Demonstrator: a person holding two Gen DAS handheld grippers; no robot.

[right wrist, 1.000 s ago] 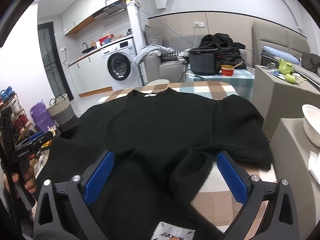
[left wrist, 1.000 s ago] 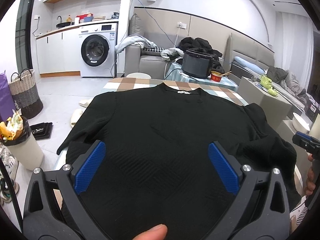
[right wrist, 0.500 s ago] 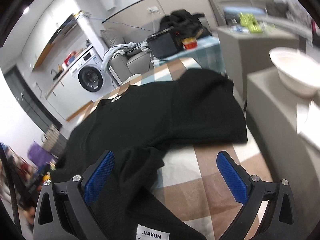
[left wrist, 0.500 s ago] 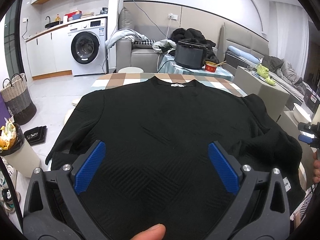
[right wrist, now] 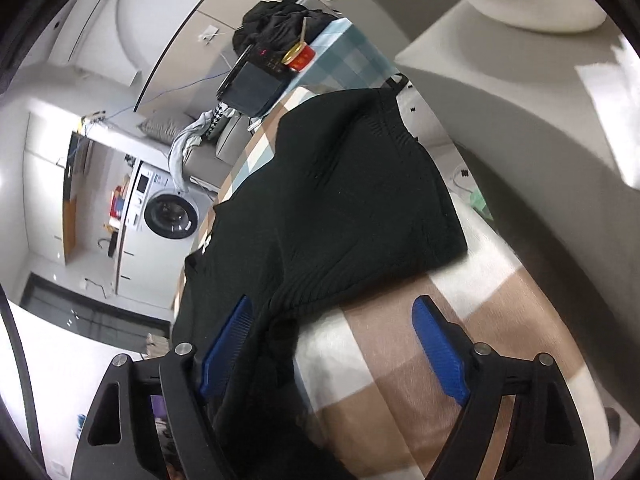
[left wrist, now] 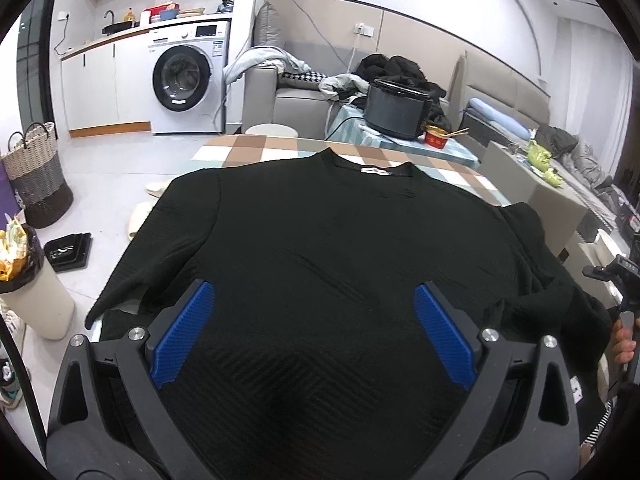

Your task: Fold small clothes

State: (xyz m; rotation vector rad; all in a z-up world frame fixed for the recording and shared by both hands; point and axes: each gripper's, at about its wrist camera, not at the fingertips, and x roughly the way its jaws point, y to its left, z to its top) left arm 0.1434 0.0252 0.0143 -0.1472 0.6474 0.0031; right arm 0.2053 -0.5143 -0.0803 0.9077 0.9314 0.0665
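**Black sweater spread on the checked table, both my grippers over its hem end**

The black sweater (left wrist: 320,248) lies flat on the checked tablecloth (left wrist: 256,148), its neckline with the small white label at the far end and its hem towards me. Everything below I place from that sweater.

My left gripper (left wrist: 314,336) hangs over the hem end of the sweater, near the middle of the body. Its blue pads (left wrist: 182,336) stand wide apart, and the ribbed knit fills the whole gap between them; I cannot tell whether the fingertips touch the fabric, but nothing is pinched. The sweater's left sleeve falls over the table edge just beyond my left pad.

My right gripper (right wrist: 332,348) sits at the sweater's right side, rolled so the room looks tilted in its view. Its jaws have just been closing a little yet remain well apart. The left blue pad (right wrist: 226,350) lies against the bunched edge of the knit, while the right one stands over bare tablecloth (right wrist: 400,360), clear of the fabric. The folded-in right sleeve (right wrist: 360,200) lies beyond the fingertips.

In the left view, my right hand (left wrist: 622,346) shows past the sweater's right sleeve.
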